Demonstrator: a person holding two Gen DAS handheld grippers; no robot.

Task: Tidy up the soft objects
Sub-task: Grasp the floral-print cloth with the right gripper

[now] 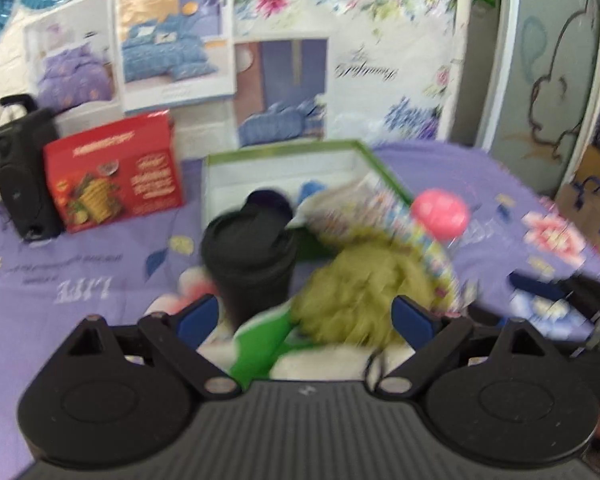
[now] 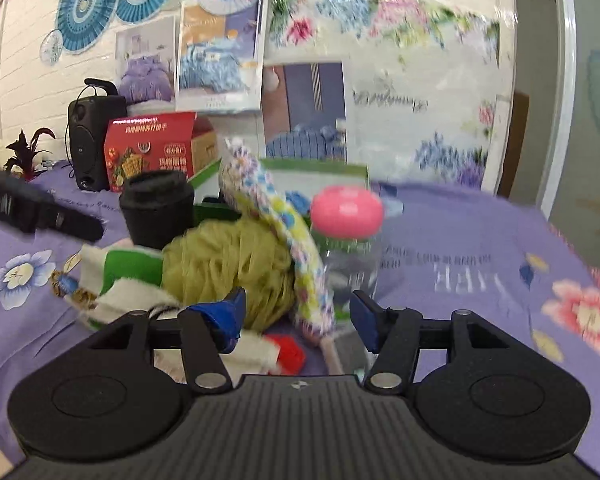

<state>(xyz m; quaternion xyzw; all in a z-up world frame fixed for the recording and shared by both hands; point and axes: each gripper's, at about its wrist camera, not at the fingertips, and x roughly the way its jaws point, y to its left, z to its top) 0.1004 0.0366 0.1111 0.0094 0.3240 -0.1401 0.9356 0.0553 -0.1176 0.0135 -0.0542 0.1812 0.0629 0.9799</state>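
An olive fluffy soft object [image 1: 360, 292] lies on the purple bedspread, with a green and white plush piece [image 1: 260, 340] at its left. My left gripper [image 1: 306, 316] is open around them. A multicoloured patterned cloth [image 1: 380, 208] drapes over the pile toward the green-rimmed box [image 1: 372, 160]. In the right wrist view the olive object [image 2: 228, 264] and the patterned cloth [image 2: 284, 232] sit just ahead of my open right gripper [image 2: 298, 316]; the cloth's lower end hangs between the fingers. A red and white soft item [image 2: 276, 350] lies under it.
A black lidded cup [image 1: 248, 260] and a clear bottle with a pink cap [image 1: 440, 212] stand beside the pile. A red carton [image 1: 116, 176] and a black speaker [image 1: 20, 172] are at the back left. The wall is close behind. The left gripper's body [image 2: 40, 208] reaches in from the left.
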